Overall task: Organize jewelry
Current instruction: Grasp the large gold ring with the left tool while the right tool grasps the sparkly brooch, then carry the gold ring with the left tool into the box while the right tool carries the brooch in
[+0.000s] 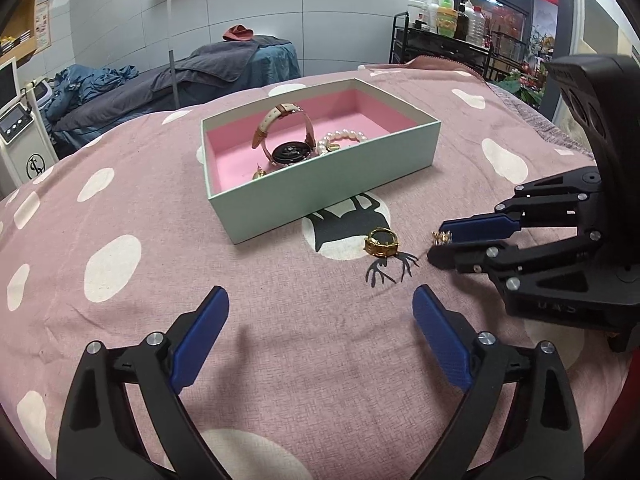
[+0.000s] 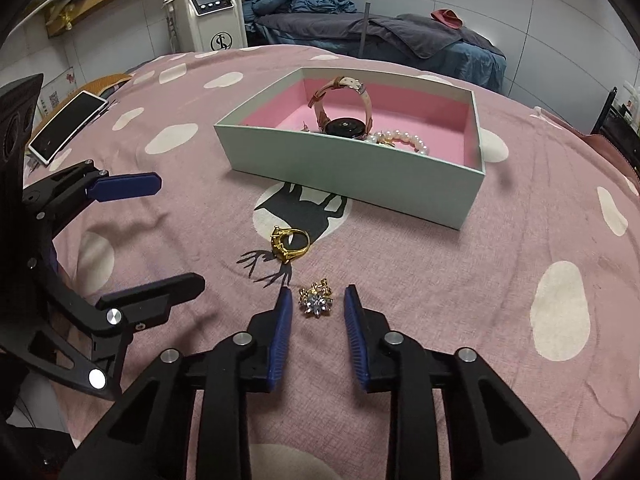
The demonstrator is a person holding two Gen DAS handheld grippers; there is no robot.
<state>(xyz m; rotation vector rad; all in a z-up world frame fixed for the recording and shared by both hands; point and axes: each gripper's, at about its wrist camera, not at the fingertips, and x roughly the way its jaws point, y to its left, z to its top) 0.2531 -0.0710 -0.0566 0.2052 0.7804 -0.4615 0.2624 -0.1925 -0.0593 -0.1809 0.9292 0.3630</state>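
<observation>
Pink polka-dot bed cover [image 2: 440,280] carrying a mint box with pink lining [image 2: 352,168].
Right hand-held gripper [image 2: 316,300] straddles the gold crystal flower brooch [image 2: 317,299], pads not yet touching; left hand-held gripper [image 1: 320,312] spread wide, empty; gold ring [image 1: 381,242] beside the brooch.

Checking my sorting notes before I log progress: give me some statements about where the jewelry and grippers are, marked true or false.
The watch is in the box. True.
The gold ring is in the box. False: it lies on the cloth before it.
The flower brooch lies between the jaws of the right gripper. True.
The left gripper holds the pearl bracelet. False: it is open and empty; the bracelet is in the box.
</observation>
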